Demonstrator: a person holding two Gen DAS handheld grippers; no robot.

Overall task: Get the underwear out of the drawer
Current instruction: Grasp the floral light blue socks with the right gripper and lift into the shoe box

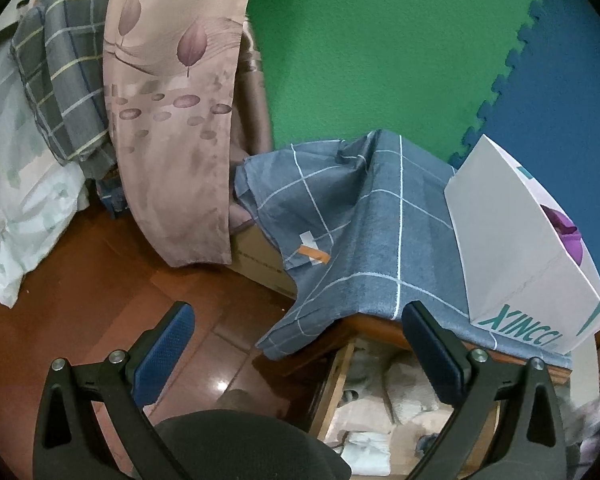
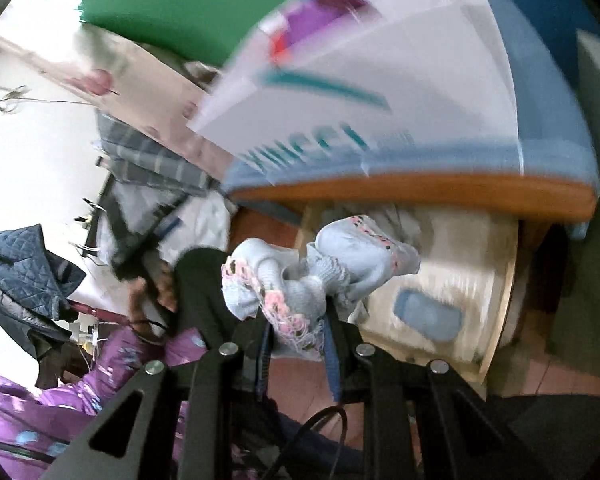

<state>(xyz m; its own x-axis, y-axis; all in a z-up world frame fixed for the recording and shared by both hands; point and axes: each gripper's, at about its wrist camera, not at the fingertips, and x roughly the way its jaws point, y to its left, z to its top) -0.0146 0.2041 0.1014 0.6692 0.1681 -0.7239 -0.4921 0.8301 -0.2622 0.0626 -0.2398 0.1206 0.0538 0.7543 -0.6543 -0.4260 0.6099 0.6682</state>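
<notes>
My right gripper (image 2: pixel 298 332) is shut on light blue underwear (image 2: pixel 320 268) with pink and white lace trim, held bunched in the air in front of the open wooden drawer (image 2: pixel 500 280). The drawer holds pale folded cloth and a blue piece (image 2: pixel 428 316). In the left wrist view the same drawer (image 1: pixel 336 384) shows at the bottom, full of white and beige folded clothes (image 1: pixel 404 392). My left gripper (image 1: pixel 300 344) is open and empty, above the drawer's left side and the floor.
A grey checked cloth (image 1: pixel 356 232) covers the nightstand top, with a white printed box (image 1: pixel 528 248) on it. A beige leaf-print curtain (image 1: pixel 172 120) hangs left. Red-brown floor (image 1: pixel 80 288) lies below. Purple fabric (image 2: pixel 80 408) and a quilted blue jacket (image 2: pixel 20 272) lie left.
</notes>
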